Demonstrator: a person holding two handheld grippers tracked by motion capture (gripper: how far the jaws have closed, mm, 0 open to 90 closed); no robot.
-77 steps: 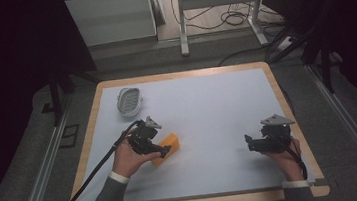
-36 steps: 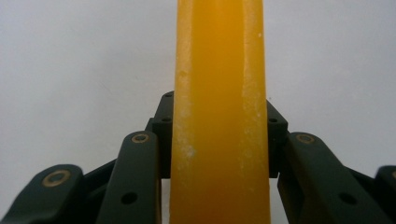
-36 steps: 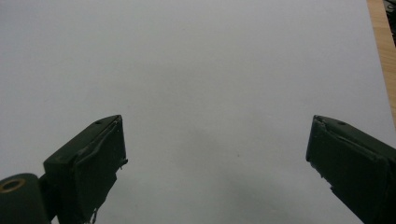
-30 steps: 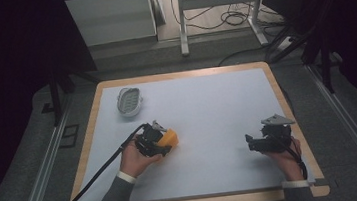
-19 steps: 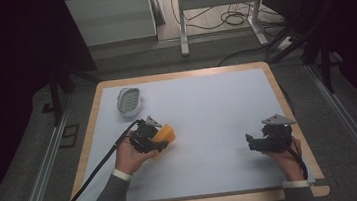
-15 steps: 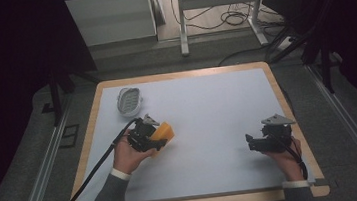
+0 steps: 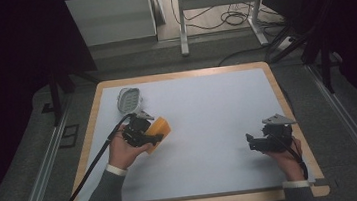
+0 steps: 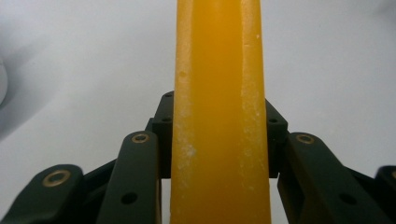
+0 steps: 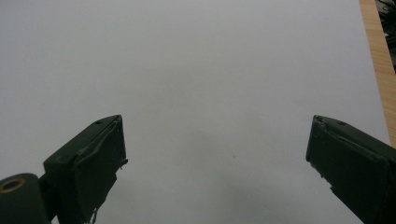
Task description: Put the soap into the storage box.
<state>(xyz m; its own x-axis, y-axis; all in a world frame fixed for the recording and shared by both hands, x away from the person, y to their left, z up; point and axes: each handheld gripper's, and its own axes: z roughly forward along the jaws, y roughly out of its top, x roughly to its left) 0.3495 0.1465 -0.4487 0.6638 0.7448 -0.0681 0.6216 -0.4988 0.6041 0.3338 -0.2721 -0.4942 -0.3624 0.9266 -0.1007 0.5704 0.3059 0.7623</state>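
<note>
Since the earlier frames the left hand-held gripper (image 7: 156, 135) has risen a little off the surface (image 7: 218, 111) and shifted toward the upper left of the high view, carrying the orange sponge-like block (image 7: 159, 128) with it; the block, which lay flat on the white sheet before, now hangs tilted in the jaws. In the left gripper view the block (image 8: 219, 112) stands as a tall yellow-orange slab running up the middle of the frame, with the two black jaws pressed against its sides, so this hand-held gripper is clamped on the block. The right hand-held gripper (image 7: 255, 141) has kept its place in the lower right of the high view, held in the person's hand just above the white sheet; in the right gripper view (image 9: 215, 158) its jaws stand wide apart with nothing between them. In the upper left of the sheet sits a small white perforated container (image 7: 129, 100), well apart from the block; whether anything lies inside it cannot be told from here.
</note>
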